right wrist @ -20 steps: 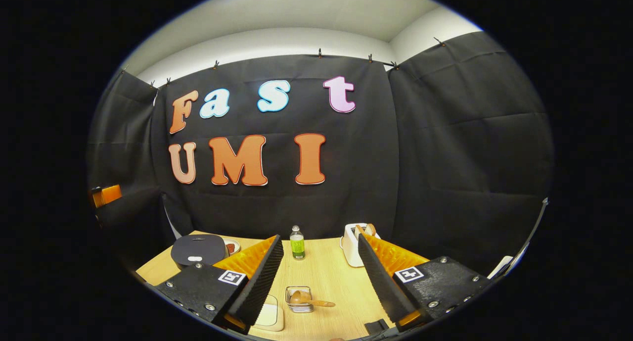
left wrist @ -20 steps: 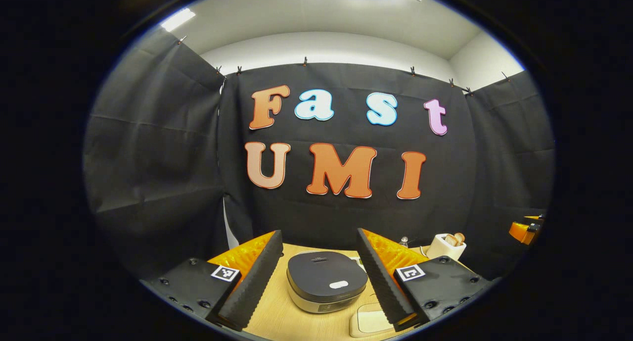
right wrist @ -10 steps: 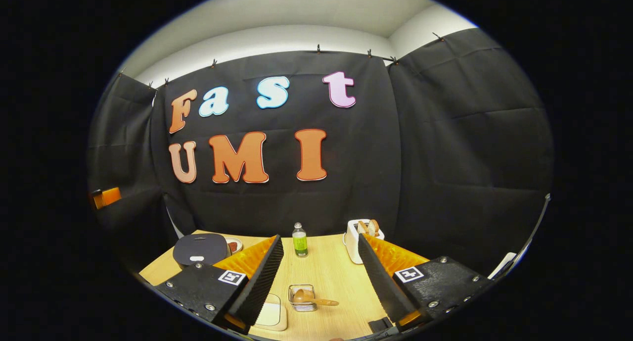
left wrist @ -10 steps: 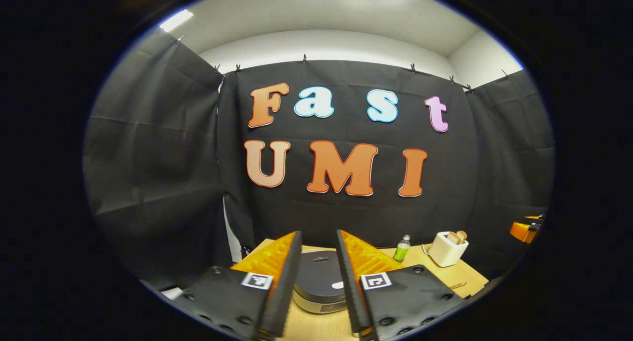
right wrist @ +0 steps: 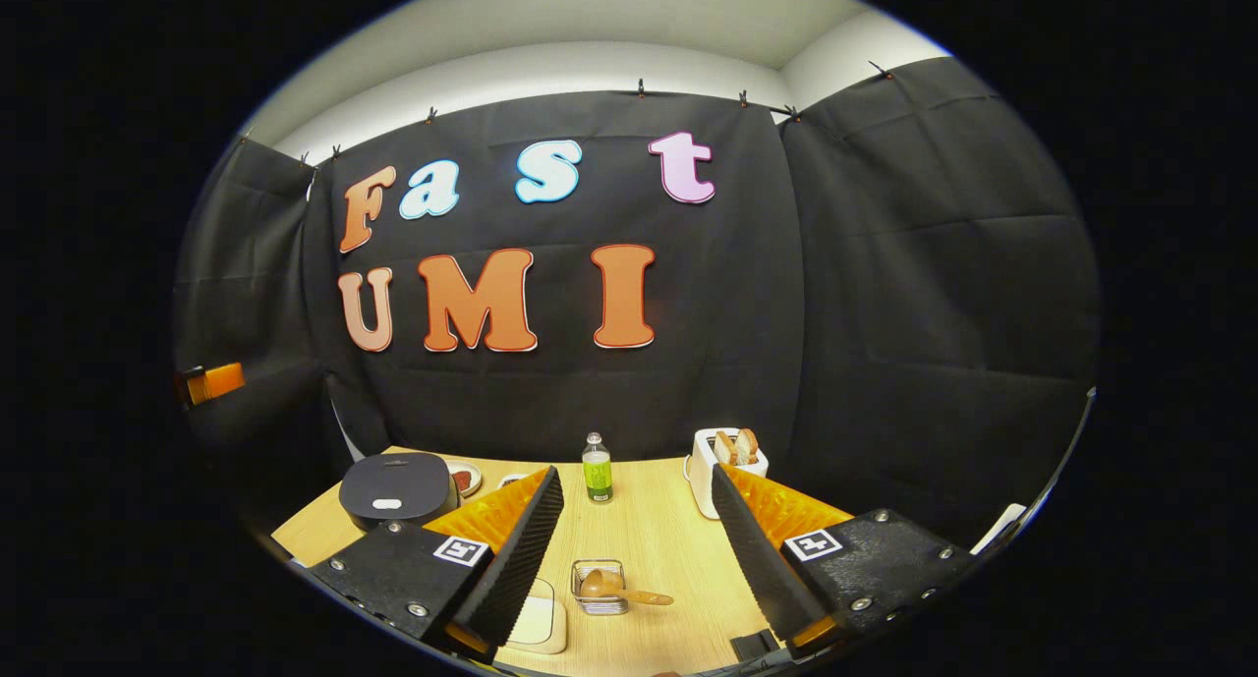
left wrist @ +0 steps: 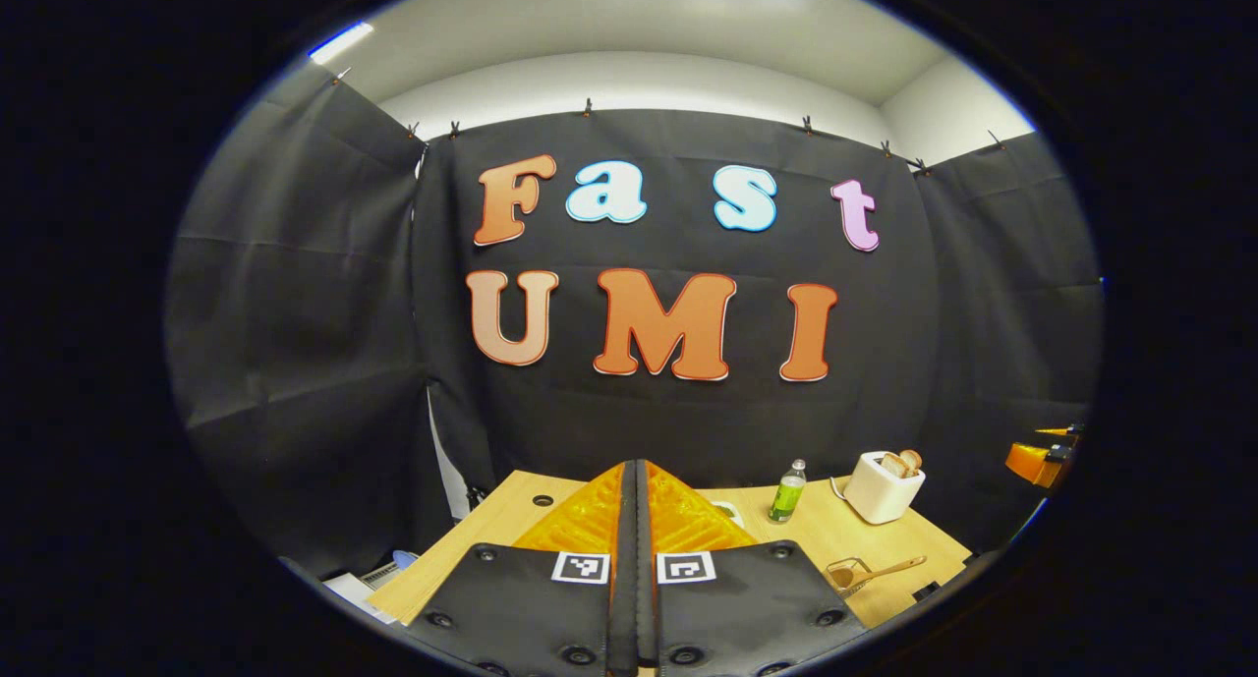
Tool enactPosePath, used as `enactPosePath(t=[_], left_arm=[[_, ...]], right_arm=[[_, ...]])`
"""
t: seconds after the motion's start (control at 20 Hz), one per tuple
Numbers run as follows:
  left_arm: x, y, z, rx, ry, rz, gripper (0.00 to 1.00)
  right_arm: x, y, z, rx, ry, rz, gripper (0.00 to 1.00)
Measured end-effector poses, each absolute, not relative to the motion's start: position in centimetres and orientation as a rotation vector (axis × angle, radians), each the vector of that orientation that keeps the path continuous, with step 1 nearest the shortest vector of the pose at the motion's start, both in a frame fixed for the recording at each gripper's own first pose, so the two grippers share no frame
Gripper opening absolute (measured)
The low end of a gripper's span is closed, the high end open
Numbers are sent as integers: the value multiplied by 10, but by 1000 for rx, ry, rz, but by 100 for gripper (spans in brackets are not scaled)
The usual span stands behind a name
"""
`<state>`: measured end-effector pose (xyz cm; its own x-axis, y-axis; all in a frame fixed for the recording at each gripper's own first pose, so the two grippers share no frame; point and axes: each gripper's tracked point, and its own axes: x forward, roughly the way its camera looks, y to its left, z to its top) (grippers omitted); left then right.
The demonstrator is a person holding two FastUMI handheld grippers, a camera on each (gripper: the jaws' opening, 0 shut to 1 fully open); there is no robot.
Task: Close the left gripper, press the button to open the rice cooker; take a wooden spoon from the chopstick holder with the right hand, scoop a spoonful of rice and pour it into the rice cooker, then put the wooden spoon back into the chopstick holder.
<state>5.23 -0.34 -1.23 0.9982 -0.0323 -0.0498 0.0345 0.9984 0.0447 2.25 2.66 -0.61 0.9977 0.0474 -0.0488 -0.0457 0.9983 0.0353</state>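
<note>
My left gripper [left wrist: 636,476] is shut with nothing in it, its orange fingers pressed together above the table; they hide the rice cooker in the left gripper view. In the right gripper view the dark, round rice cooker [right wrist: 395,488] stands at the table's left with its lid down and a white button [right wrist: 386,504] on top. A small wire chopstick holder [right wrist: 598,600] stands on the table between and below my right gripper's open fingers, with the wooden spoon [right wrist: 617,589] lying across it. My right gripper [right wrist: 634,480] is open and holds nothing.
A green bottle [right wrist: 596,473] and a white toaster [right wrist: 715,471] with bread stand at the back of the wooden table [right wrist: 658,539]. A cream square container [right wrist: 541,623] lies near the front. A small dish [right wrist: 462,479] sits beside the cooker.
My left gripper has gone from wide open to fully shut and tilted upward, so the cooker is now hidden behind its fingers. The right gripper stays open and has barely moved.
</note>
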Motion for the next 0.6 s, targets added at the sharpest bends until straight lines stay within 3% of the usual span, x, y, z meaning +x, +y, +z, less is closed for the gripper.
enactPosePath(t=[0.6], left_arm=[[134, -52, -104, 52, 217, -152, 4]], right_arm=[[25, 7, -26, 61, 98, 15, 94]])
